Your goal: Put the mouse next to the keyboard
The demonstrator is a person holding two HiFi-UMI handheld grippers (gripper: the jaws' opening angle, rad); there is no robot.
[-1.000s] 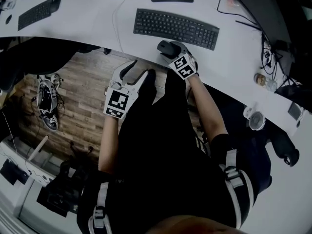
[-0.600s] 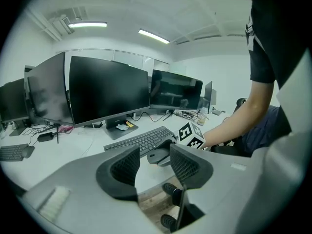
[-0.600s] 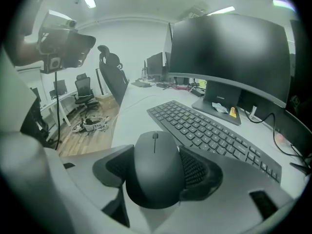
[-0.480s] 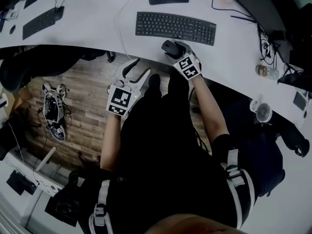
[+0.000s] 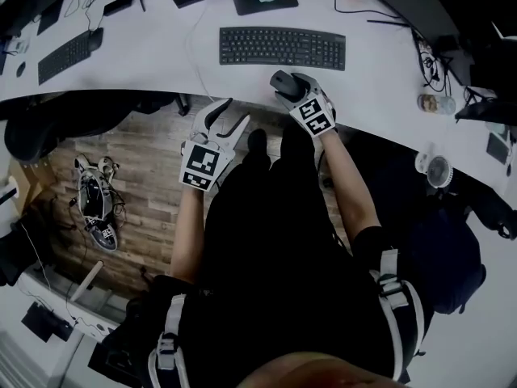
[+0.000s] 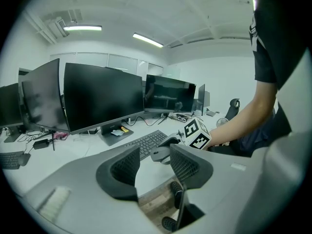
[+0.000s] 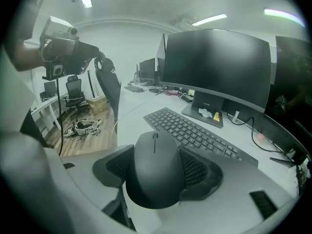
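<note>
Clamping the black mouse between wide-set jaws, the right gripper hides its sides, at 6 o'clock of the keyboard; the left gripper, jaws apart, holds nothing

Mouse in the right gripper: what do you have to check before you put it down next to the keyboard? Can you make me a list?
1. Mouse pinched between the right gripper's fingers: ok.
2. Bare desk to the right of the keyboard: ok.
3. Left gripper open, empty, off the desk edge and out of the way: ok.
4. Mouse's wheel end points away from the person: ok.
5. How high the mouse is above the desk: cannot tell.
</note>
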